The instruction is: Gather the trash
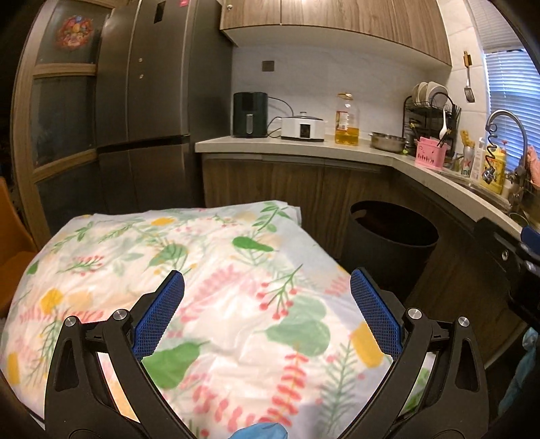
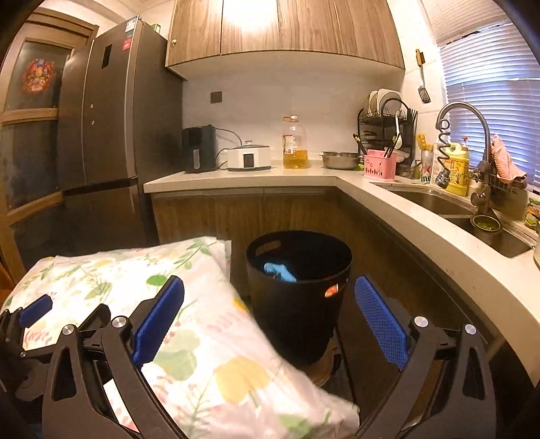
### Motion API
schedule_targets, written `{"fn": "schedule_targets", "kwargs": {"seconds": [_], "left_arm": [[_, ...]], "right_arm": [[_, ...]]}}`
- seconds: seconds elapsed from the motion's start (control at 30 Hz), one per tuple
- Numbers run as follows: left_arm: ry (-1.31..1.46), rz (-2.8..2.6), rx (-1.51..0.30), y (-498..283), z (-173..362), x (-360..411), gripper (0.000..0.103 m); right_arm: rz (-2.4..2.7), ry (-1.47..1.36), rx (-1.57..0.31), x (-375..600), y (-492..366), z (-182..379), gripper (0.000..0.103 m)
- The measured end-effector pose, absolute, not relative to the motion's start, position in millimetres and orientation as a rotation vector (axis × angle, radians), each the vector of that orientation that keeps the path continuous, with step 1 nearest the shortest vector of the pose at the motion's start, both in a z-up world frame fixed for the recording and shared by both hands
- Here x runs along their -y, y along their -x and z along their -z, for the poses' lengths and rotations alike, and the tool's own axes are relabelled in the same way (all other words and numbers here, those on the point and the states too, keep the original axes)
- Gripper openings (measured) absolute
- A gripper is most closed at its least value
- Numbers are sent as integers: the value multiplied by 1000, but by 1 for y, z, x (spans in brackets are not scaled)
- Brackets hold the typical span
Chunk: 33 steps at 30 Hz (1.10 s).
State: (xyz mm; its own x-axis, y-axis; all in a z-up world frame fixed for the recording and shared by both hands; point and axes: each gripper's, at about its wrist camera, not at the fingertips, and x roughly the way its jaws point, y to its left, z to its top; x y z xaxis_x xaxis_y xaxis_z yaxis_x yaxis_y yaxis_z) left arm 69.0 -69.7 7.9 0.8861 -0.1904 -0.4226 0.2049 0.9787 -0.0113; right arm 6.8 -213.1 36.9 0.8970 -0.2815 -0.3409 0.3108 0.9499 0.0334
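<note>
Grippers both released, left gripper (image 1: 266, 314) and right gripper (image 2: 270, 317) empty over floral cloth (image 1: 202, 270). Blue trash (image 2: 280, 272) already in black bin (image 2: 297, 304), right of cloth.

**A:** You're working in warm, dim indoor light. Your brightest spot in the right wrist view is a blown-out glare on the upper cabinets (image 2: 283, 27), and cooler daylight leaks through the window blinds (image 2: 489, 87).

**B:** And the shadows?

**A:** Your fridge (image 1: 141, 84) and the lower cabinet fronts (image 1: 287, 182) sit deep in shade, and the bin (image 2: 298, 290) is nearly black inside. Both your views bend hard at the edges, with dark corners from the fisheye. The flowered cloth (image 1: 209, 297) looks soft and smeared close to your lens, especially low in the right wrist view; the countertop (image 2: 243, 177) is sharper.
</note>
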Motion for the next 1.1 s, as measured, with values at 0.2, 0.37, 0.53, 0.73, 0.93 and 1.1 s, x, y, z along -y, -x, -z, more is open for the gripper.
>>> {"fn": "schedule_targets", "kwargs": {"seconds": [0.2, 0.37, 0.53, 0.73, 0.93, 1.1], "left_arm": [[-22, 188, -428, -44, -6, 53, 97], [-20, 178, -421, -29, -6, 44, 97], [-16, 169, -417, -19, -7, 38, 97], [-10, 156, -410, -12, -8, 33, 97], [-10, 157, -404, -9, -9, 33, 97], [-12, 158, -404, -9, -9, 33, 97]], "right_arm": [[298, -72, -347, 194, 13, -35, 97], [289, -77, -348, 185, 26, -33, 97], [273, -79, -349, 177, 33, -31, 97], [263, -80, -339, 172, 38, -33, 97], [262, -81, -338, 169, 39, -33, 97], [254, -79, -335, 167, 40, -32, 97]]}}
